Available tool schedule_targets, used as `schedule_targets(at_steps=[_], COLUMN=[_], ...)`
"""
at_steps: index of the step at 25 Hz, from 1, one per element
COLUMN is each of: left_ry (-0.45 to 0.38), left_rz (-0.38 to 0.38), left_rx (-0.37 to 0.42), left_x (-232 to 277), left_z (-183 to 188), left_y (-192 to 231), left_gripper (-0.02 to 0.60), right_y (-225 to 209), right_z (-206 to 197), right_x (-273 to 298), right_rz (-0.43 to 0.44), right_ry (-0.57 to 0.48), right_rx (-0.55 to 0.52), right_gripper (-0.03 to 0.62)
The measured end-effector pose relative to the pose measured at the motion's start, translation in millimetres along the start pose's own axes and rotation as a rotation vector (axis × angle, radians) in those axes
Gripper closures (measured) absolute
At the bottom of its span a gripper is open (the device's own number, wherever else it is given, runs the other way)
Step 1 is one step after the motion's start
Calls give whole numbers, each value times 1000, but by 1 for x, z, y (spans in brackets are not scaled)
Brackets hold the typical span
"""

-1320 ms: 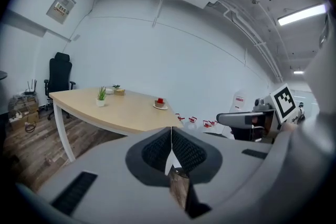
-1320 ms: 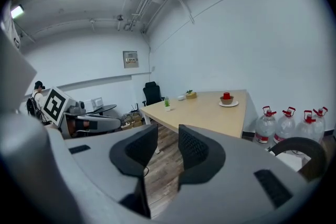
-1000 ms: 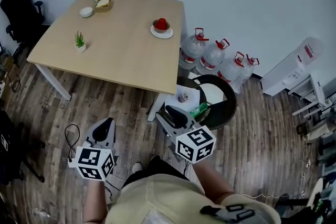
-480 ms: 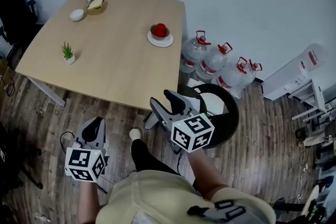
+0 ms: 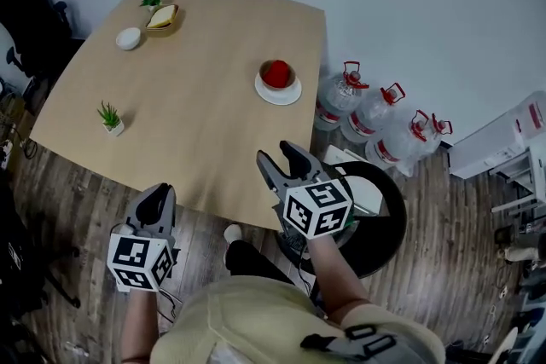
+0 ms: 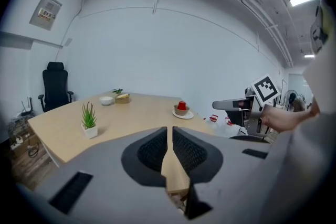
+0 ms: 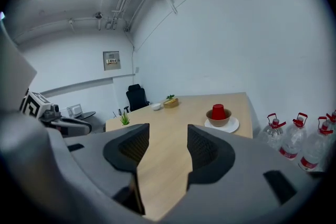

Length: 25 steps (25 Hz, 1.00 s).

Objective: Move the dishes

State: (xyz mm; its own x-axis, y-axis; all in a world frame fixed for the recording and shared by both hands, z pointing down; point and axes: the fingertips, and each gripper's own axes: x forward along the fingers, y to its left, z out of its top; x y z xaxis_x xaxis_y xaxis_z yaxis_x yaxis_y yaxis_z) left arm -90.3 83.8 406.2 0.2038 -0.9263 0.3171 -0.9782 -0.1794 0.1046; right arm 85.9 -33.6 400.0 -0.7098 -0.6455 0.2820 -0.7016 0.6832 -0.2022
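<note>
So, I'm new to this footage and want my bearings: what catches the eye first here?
A red cup in a brown bowl on a white plate stands out near the wooden table's right edge. Red-capped water jugs stand on the floor to its right. By the near edge, the left gripper is shut; the right gripper has just been opening its fingers, nothing between them.

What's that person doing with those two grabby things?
A person stands at the wooden table with a gripper in each hand; nothing is picked up yet. The left gripper has its jaws shut and empty. On the right gripper the jaws have just been opening, nothing between them. A red cup in a bowl on a plate waits ahead.
</note>
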Motion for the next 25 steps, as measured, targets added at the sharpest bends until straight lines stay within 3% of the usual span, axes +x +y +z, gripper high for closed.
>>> schedule_targets(at_steps=[11,17,25], left_ry=[14,34,36], left_rz=[-40,-51,-22], left_rx=[17,-39,-30], left_x=[74,81,85], left_z=[25,2,-1], left_y=[-7,-11,-8], left_gripper=[563,563,563], right_y=[-42,-41,-55], right_z=[7,-2,3], right_x=[39,26,39], right_rz=[8,-2,-11], right_ry=[28,58,52], right_rx=[-12,-26,-37], right_gripper=[373,373,373])
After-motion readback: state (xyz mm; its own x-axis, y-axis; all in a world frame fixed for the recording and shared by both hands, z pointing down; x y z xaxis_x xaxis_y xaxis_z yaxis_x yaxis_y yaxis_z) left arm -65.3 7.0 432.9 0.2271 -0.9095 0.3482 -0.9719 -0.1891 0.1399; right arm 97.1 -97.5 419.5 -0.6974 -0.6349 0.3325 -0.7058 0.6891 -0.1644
